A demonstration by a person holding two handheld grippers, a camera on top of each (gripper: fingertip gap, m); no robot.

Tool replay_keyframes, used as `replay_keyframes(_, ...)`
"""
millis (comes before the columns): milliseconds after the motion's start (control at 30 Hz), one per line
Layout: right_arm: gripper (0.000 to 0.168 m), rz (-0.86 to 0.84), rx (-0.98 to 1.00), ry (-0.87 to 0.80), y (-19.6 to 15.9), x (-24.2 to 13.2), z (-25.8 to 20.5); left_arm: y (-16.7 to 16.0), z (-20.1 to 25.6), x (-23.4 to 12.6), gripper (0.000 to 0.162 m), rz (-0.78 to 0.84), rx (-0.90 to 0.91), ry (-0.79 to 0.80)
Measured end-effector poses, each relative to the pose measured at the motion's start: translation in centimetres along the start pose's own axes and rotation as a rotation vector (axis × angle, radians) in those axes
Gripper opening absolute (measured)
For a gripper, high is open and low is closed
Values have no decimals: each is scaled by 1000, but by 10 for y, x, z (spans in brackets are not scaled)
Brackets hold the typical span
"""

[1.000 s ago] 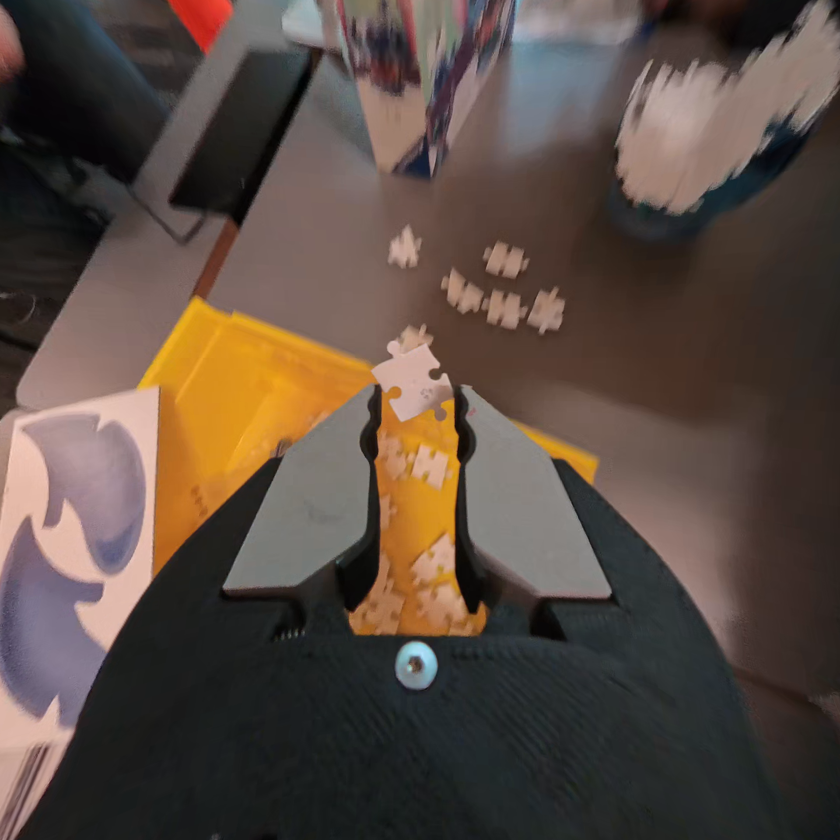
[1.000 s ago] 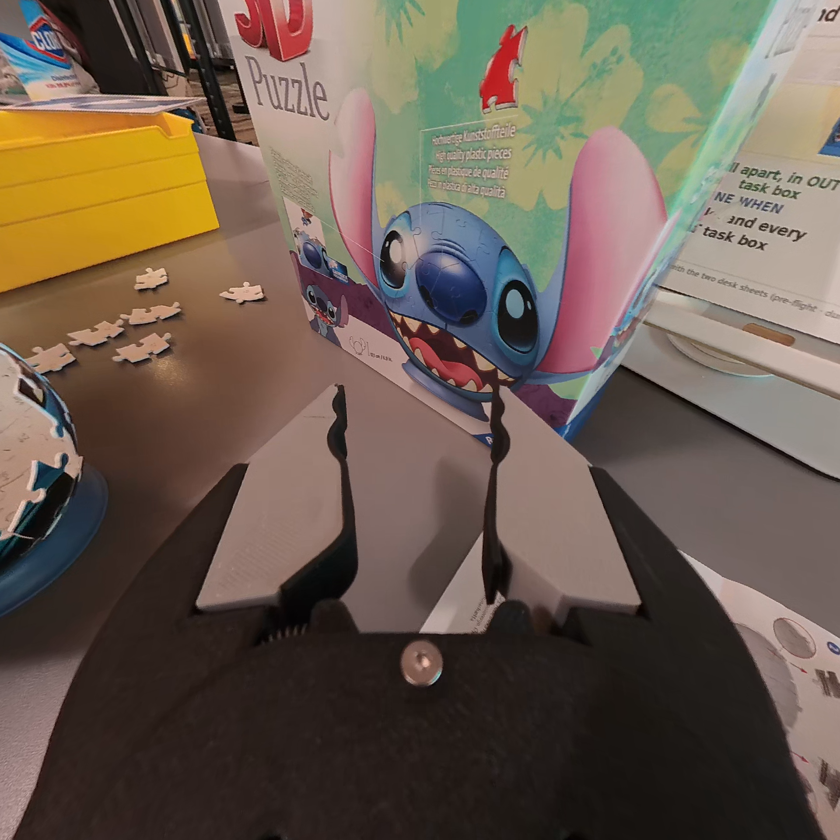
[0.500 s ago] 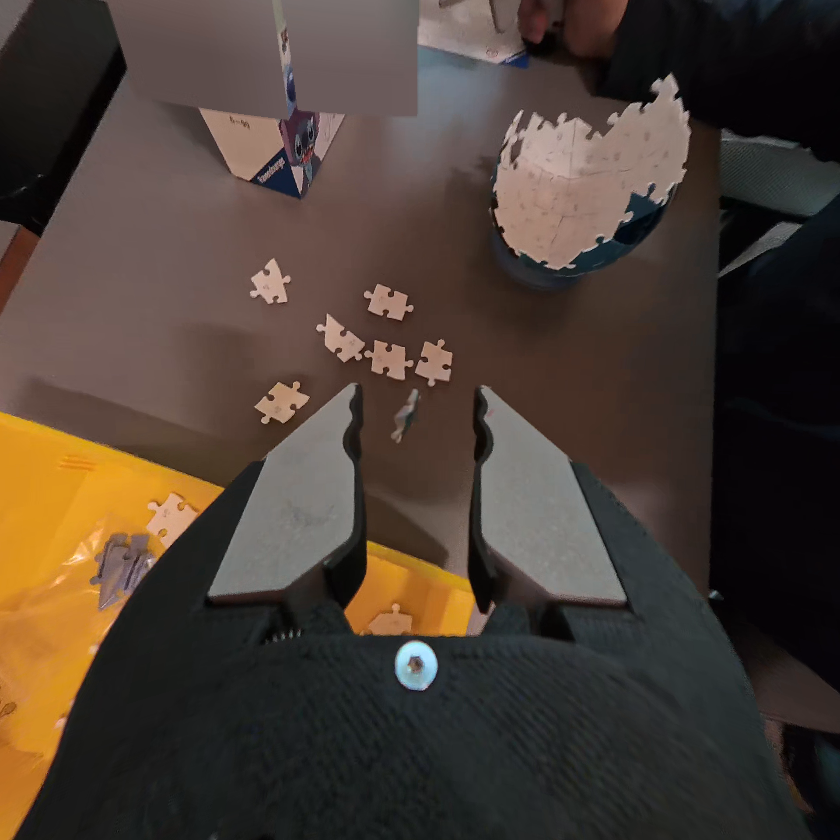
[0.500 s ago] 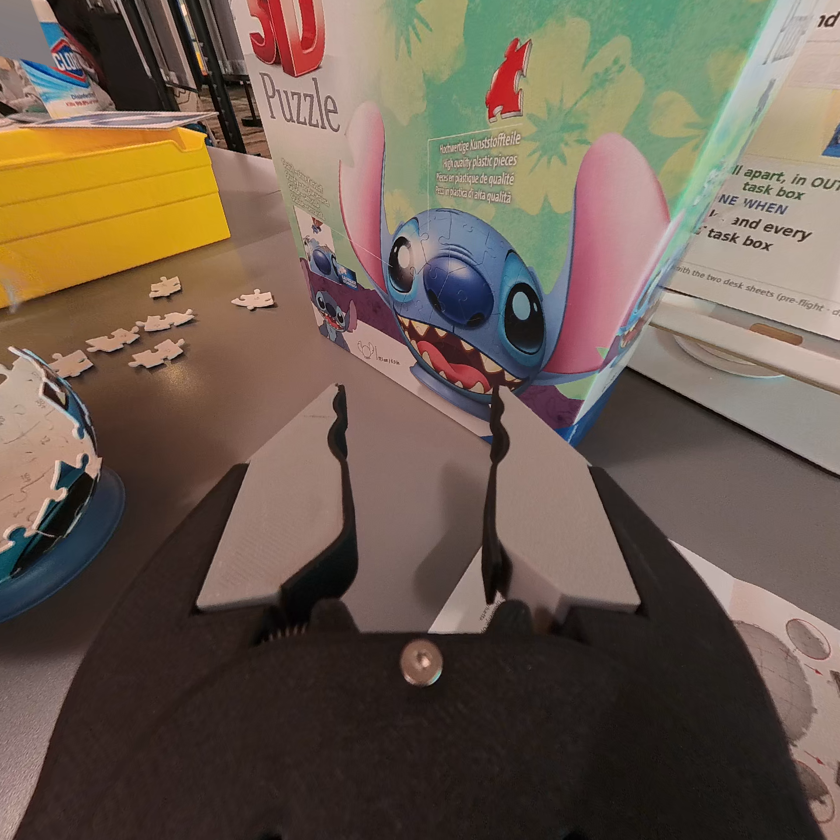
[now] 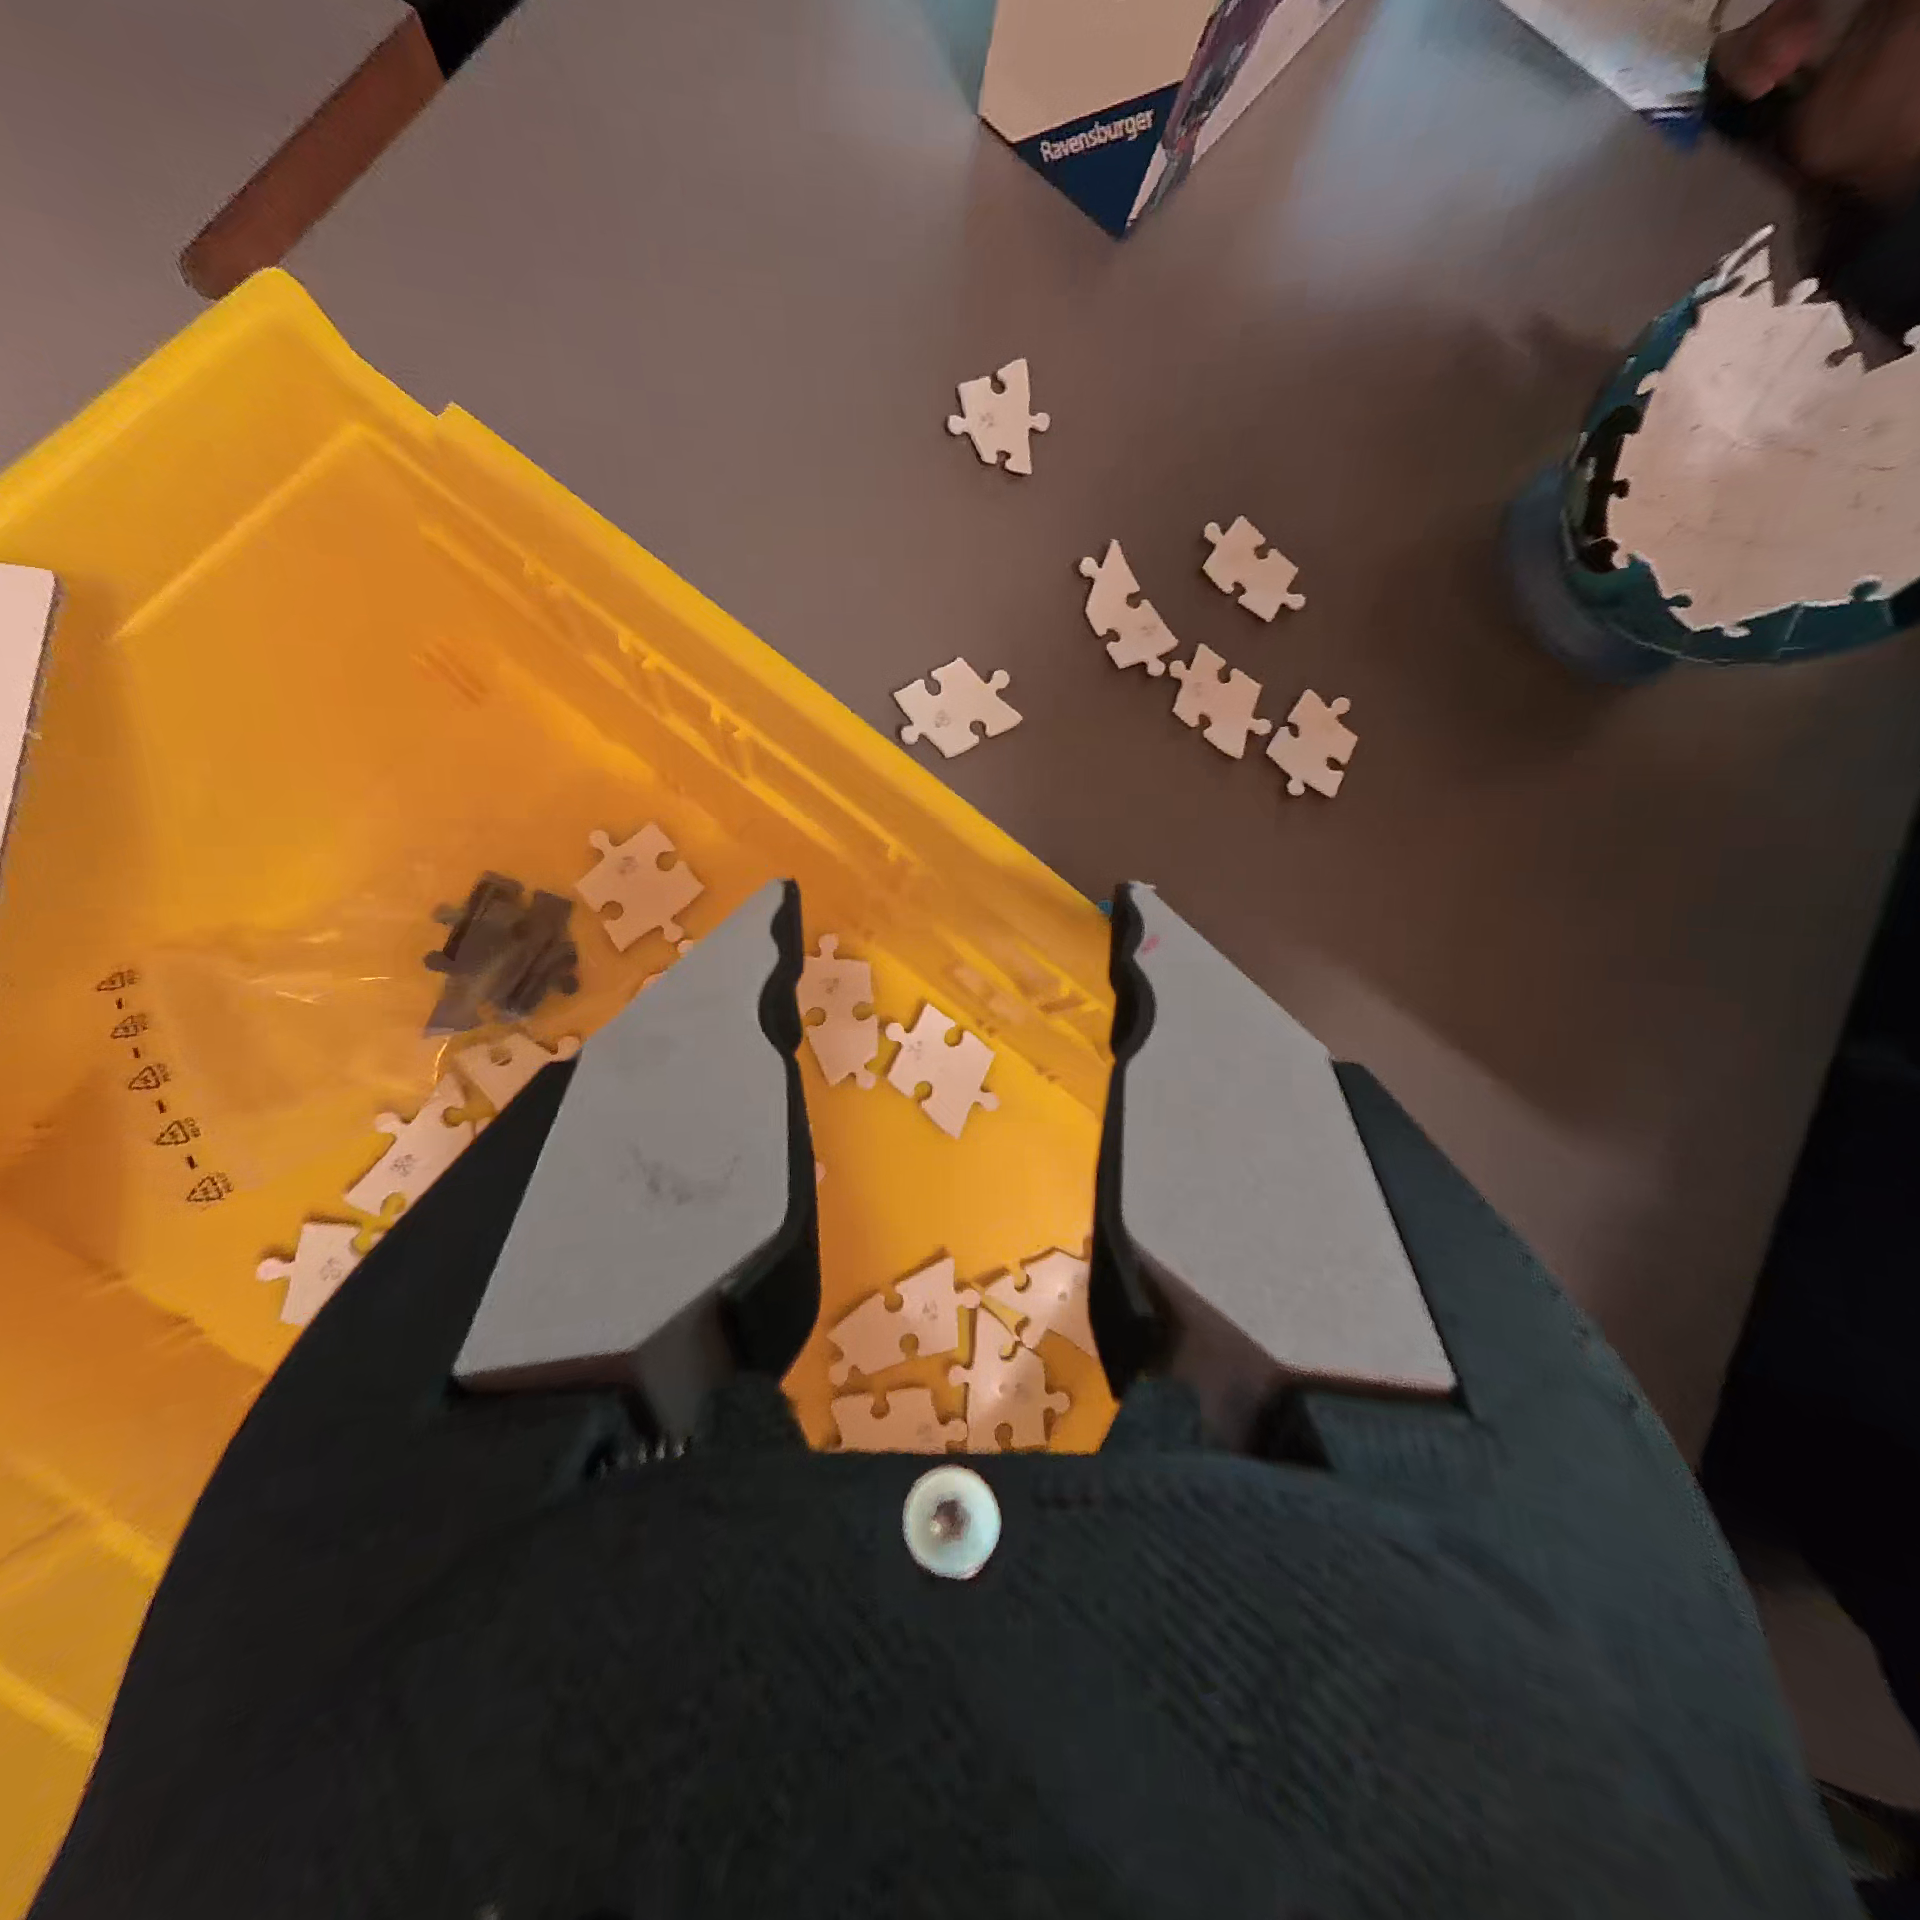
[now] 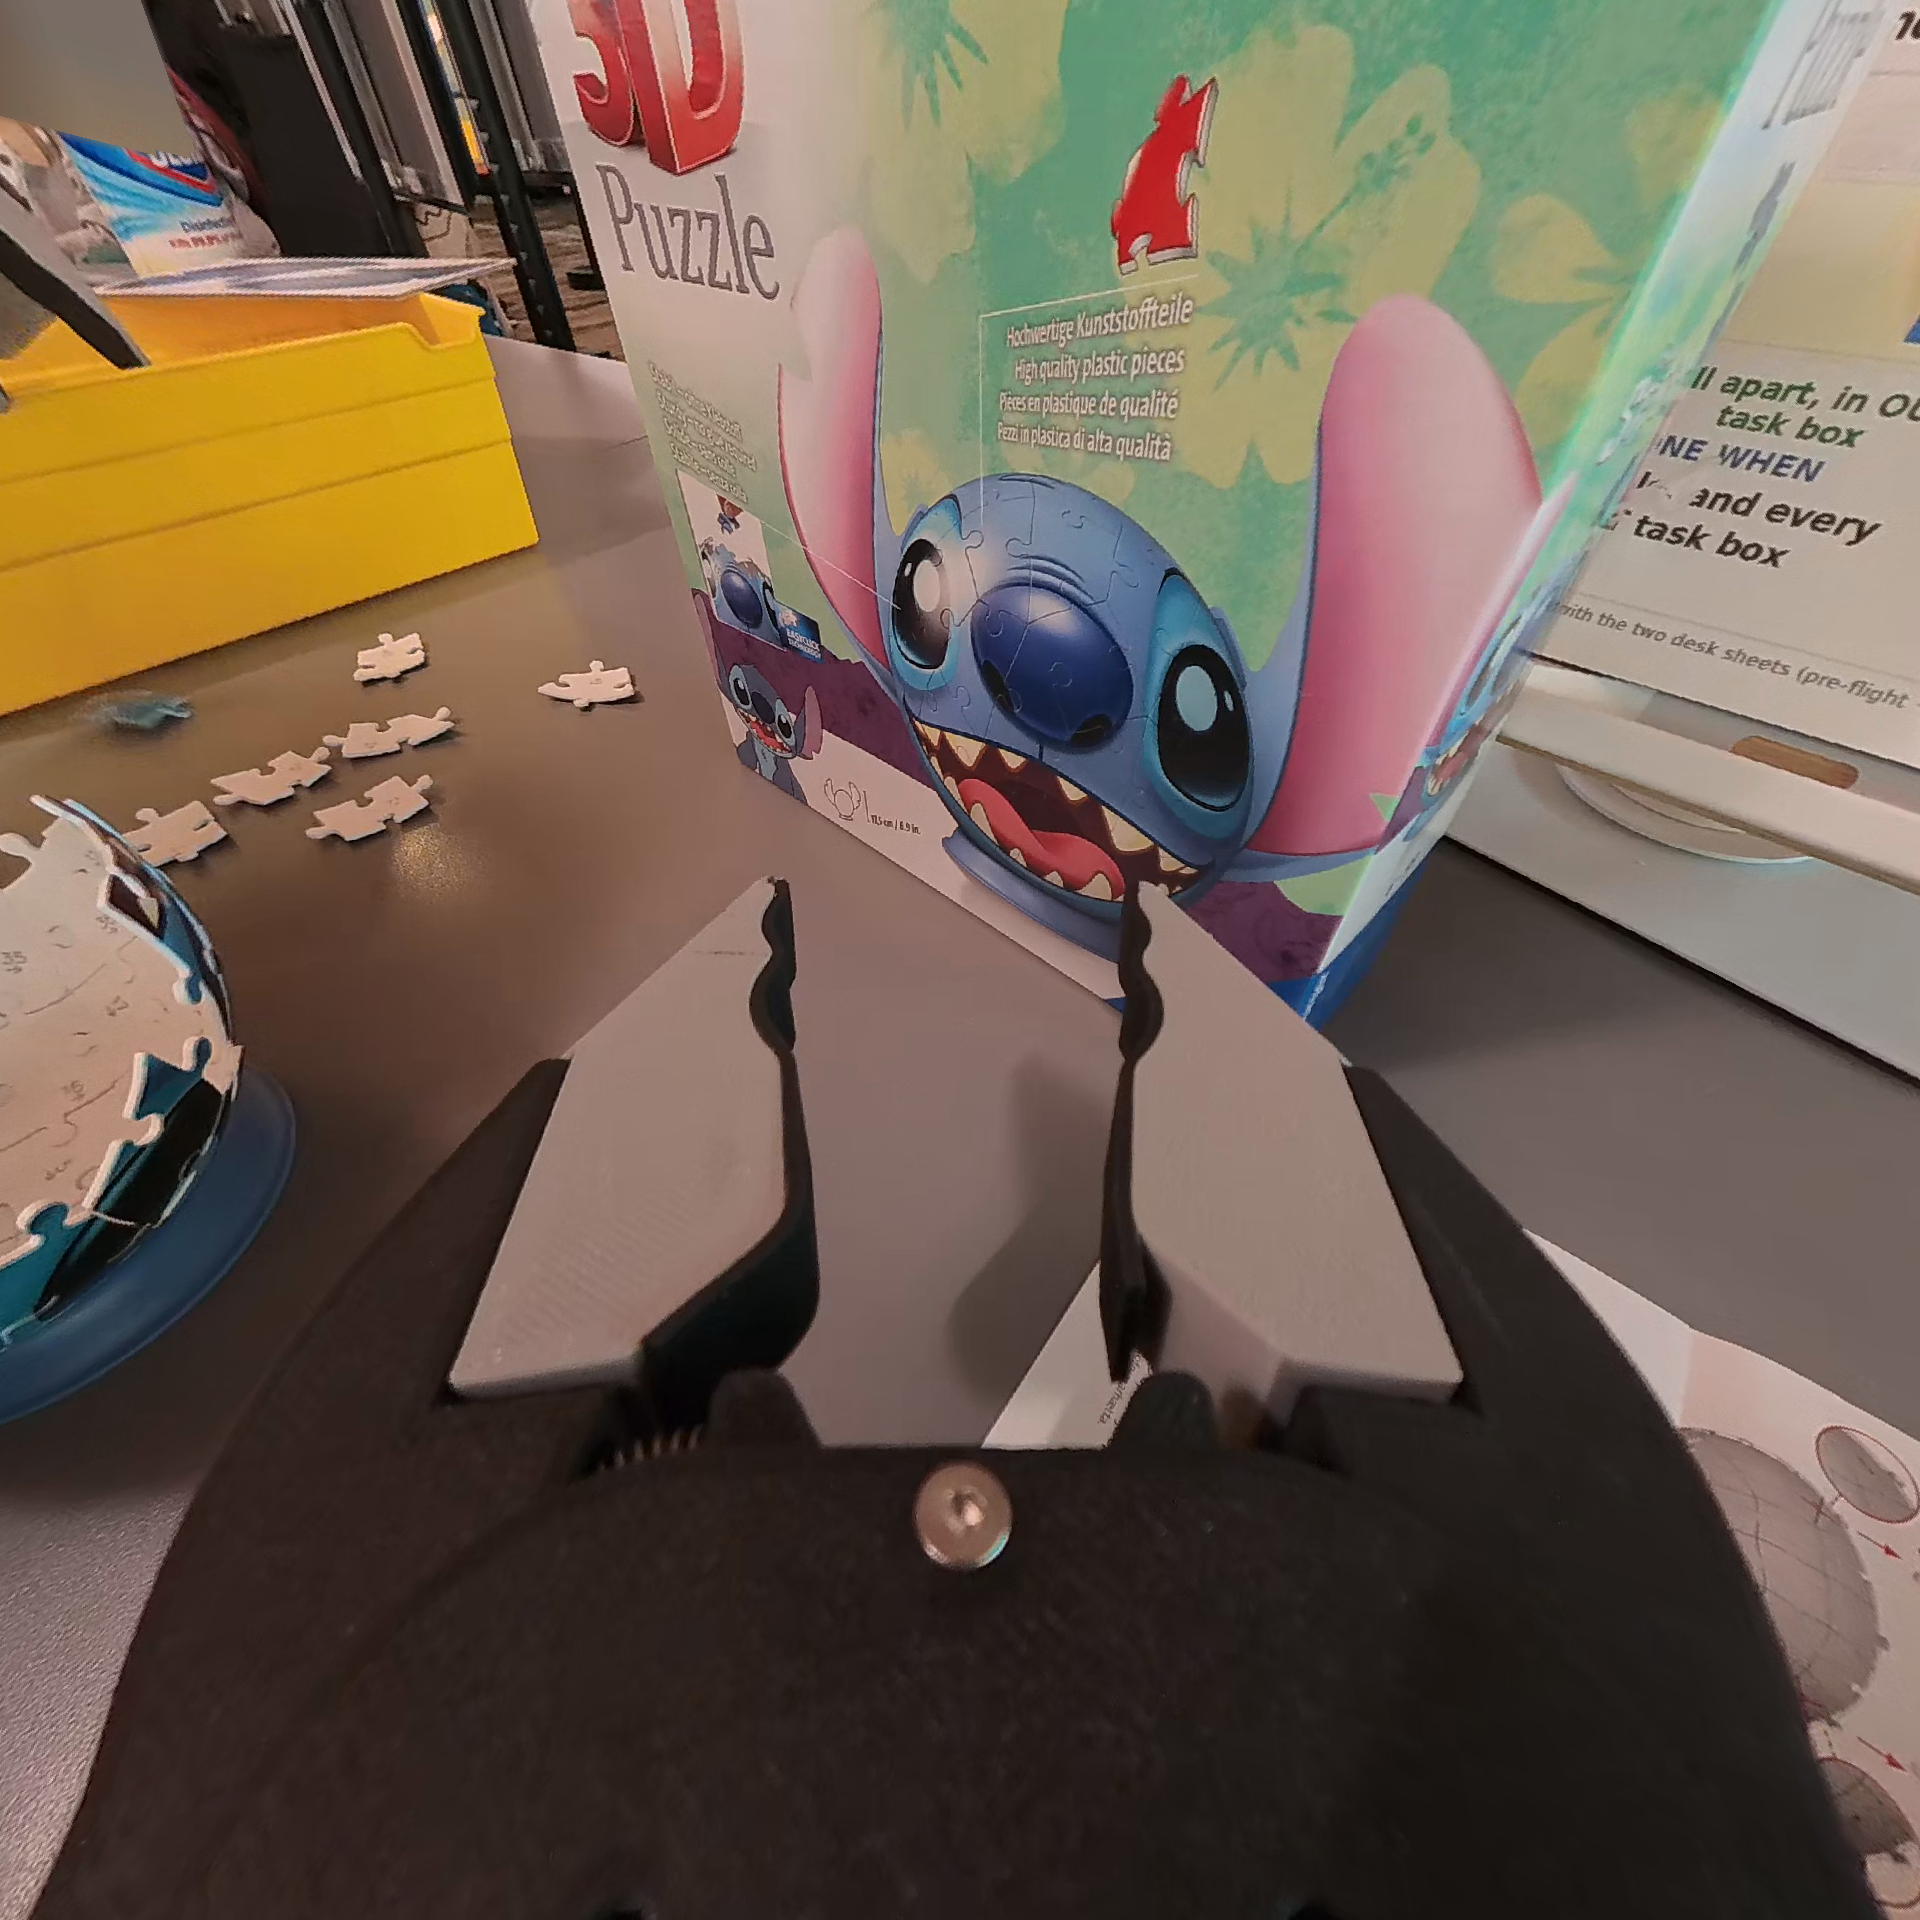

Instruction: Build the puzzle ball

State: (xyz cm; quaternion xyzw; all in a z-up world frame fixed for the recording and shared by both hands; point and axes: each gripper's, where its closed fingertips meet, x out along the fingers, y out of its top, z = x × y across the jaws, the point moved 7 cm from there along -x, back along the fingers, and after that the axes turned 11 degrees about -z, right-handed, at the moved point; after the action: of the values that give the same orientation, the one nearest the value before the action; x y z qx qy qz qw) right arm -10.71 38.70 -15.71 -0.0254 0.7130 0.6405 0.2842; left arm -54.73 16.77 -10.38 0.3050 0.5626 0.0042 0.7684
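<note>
The half-built puzzle ball [image 5: 1766, 488] stands on a blue ring at the right, white inner side showing; it is also at the left edge of the right wrist view [image 6: 62, 1060]. Several loose white pieces [image 5: 1210, 696] lie on the grey table between ball and yellow bin [image 5: 312, 644]. My left gripper [image 5: 956, 914] is open and empty above the bin's near corner, over more white pieces [image 5: 940, 1070]. My right gripper [image 6: 956, 904] is open and empty just above the table, facing the puzzle box [image 6: 1091, 468]. A blurred blue piece [image 6: 140, 712] lies by the bin [image 6: 260, 488].
A clear bag with dark pieces [image 5: 504, 951] lies in the bin. The puzzle box [image 5: 1101, 125] stands at the back of the table. An instruction sheet [image 6: 1787, 1538] lies under my right gripper's right side. A white carton [image 6: 1714, 727] is at the right. A hand [image 5: 1818, 94] is beyond the ball. The gap from one gripper's tips to the other's is roughly 40 cm.
My left gripper held a white piece, let it drop over the table, then swung back over the yellow bin with its jaws wider. The right gripper barely shifted.
</note>
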Motion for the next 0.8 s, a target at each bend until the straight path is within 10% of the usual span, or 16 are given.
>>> replay_keyframes(233,60,-4,3,9,0,1,0,-2,-10,-24,52,87,-19,47)
replay_keyframes(467,60,4,7,5,0,0,0,-38,-33,42,59,-360,-37,220)
replay_keyframes(800,60,1,8,10,0,0,0,-35,-37,63,46,-353,-39,242)
